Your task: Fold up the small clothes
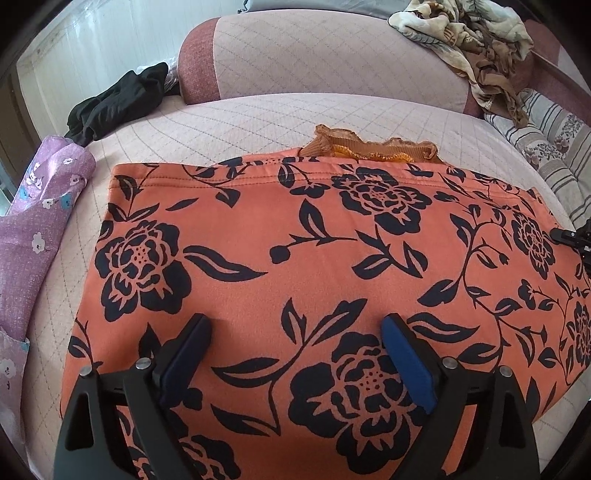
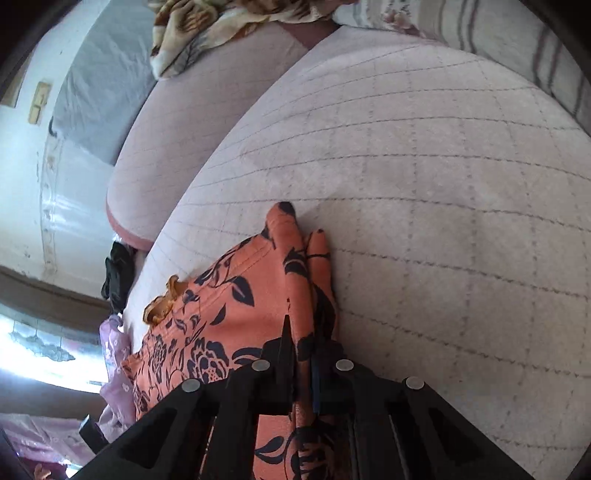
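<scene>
Two grippers working one orange floral garment, which is lying spread on the quilted sofa seat. Left gripper is hovering above it, fingers released and wide. Right gripper is pinching its folded edge (blue pads clenched on cloth).

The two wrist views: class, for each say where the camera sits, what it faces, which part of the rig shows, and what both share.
Left wrist: on the left gripper, open above the orange floral garment, facing the sofa backrest; its two fingers show.
Right wrist: on the right gripper, rolled sideways, shut on the garment's edge, facing along the cushion; its fingers show.
Shared: the garment, black cloth, purple cloth, patterned pile.
</scene>
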A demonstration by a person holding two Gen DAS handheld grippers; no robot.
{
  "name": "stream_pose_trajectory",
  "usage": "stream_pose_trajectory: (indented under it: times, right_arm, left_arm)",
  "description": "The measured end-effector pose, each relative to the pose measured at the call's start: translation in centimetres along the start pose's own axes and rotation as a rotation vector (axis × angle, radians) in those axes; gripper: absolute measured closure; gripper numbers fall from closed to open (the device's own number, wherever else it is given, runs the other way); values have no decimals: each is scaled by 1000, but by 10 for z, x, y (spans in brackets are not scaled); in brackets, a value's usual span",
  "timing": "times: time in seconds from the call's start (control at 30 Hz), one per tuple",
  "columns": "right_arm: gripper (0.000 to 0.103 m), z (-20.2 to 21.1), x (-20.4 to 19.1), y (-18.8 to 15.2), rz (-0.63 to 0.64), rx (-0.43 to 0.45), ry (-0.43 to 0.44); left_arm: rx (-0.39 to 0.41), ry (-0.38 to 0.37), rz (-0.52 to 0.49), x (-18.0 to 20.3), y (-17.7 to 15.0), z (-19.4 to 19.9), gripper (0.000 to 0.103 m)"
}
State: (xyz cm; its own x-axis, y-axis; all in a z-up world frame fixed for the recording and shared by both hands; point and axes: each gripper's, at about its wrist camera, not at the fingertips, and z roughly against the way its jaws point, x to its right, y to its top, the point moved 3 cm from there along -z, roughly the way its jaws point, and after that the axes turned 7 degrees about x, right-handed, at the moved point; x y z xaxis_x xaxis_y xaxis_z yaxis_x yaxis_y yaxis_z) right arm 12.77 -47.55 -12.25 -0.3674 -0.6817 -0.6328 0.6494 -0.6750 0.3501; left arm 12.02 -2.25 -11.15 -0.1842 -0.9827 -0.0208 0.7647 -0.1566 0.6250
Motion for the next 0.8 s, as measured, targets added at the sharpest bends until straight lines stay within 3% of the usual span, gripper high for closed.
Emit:
stream_pose_trajectory:
  times: [0.07,0.13,0.2,0.3,0.43,0.5,0.53,0.6,0.63,0.7,0.73,0.8]
  right_arm:
    - [86,11,-10,-3,60,42,-75]
    - [85,27,-23,-3,123,107,-175]
    - [85,46,-39,-7,168,172,-195]
    - [79,61,-70,-26,215,181,-85]
    - [75,43,-94,-78,262,22,72]
    - [75,27,-85,-96,260,-32,53]
    - [74,22,-77,-104,255,-52,22]
    - [74,16,-66,-112,222,-72,47]
    - [74,17,-64,-112,214,-58,64]
    - [74,17,-63,-113,210,-60,73]
    - [74,16,-64,-113,210,-61,71]
    - [74,15,-65,-113,217,-66,70]
  left_arm:
    - [-1,-3,0,-1,0,0,9]
    - [-4,-6,0,-1,1,0,9]
    - [-13,-9,7,-2,2,1,9]
    - [-10,-53,57,-11,6,16,10]
    - [72,-31,155,-53,-2,58,10]
    - [58,-17,246,-84,-19,72,12]
    - [33,-14,298,-99,-31,74,16]
    - [-44,1,343,-120,-58,63,27]
    - [-95,23,343,-127,-71,53,50]
    - [-71,-7,381,-136,-72,59,63]
    - [-83,-12,372,-136,-69,62,81]
    - [-114,-22,320,-134,-63,65,82]
